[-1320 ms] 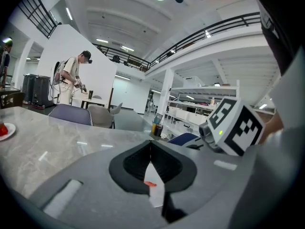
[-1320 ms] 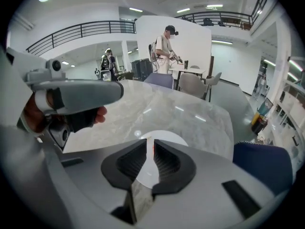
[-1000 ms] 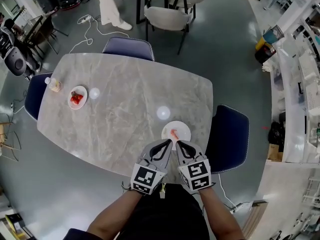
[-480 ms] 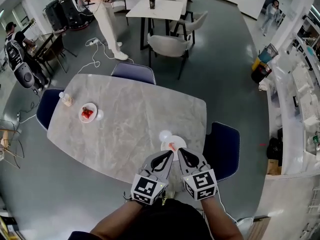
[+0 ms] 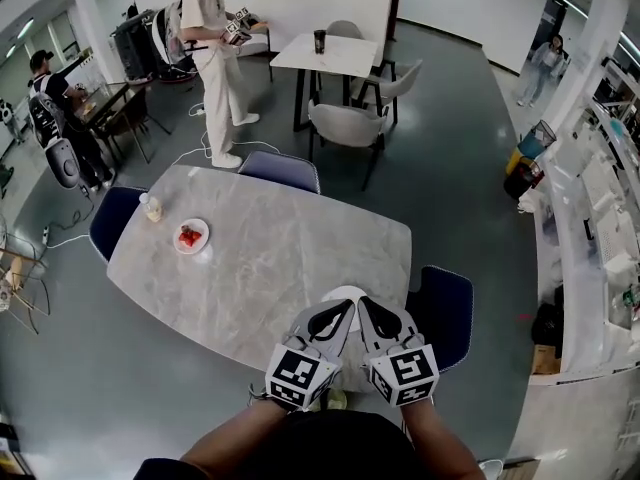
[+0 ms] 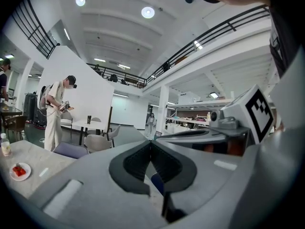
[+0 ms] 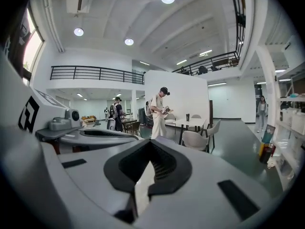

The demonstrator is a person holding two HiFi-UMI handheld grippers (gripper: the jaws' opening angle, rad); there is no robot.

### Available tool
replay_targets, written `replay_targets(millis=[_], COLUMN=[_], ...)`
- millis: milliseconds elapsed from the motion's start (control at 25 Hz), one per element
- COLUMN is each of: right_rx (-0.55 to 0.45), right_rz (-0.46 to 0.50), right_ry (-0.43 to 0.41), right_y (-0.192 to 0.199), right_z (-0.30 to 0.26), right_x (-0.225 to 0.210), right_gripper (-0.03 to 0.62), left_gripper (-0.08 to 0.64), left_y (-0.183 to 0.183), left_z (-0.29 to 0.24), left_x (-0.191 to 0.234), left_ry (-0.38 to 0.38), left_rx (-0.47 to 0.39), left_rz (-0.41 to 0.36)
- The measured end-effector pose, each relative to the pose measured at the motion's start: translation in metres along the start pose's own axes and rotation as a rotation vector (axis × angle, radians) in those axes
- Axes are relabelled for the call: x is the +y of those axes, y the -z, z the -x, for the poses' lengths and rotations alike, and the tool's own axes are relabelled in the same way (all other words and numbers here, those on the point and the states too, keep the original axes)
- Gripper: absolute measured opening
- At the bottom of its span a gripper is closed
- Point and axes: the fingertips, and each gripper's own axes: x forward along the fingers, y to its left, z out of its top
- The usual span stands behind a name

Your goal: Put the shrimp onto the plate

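At the near edge of the grey marble bench [image 5: 270,268], my left tool [image 5: 333,320] and right tool [image 5: 377,318] are clenched on nothing, side by side. They cover most of the round white plate [image 5: 345,291], so I cannot see the shrimp. Far left, a small white dish of red food [image 5: 190,236] sits near a small bottle [image 5: 152,208].
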Motion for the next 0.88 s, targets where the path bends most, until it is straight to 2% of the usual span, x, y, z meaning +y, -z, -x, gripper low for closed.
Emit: replay_targets(millis=[240, 880], right_rx=[-0.046, -0.041], right_rz=[0.015, 0.02], right_ry=[0.008, -0.01], right_y=[-0.018, -0.015], right_z=[0.014, 0.012], right_x=[-0.004, 0.003], right_gripper=[0.0, 0.0], left_gripper=[0.008, 0.008], left_y=[-0.014, -0.009], left_z=[0.002, 0.008], left_x=[-0.009, -0.004], left_ry=[-0.012, -0.036], left_rx=[-0.021, -0.018], left_rz=[-0.008, -0.012])
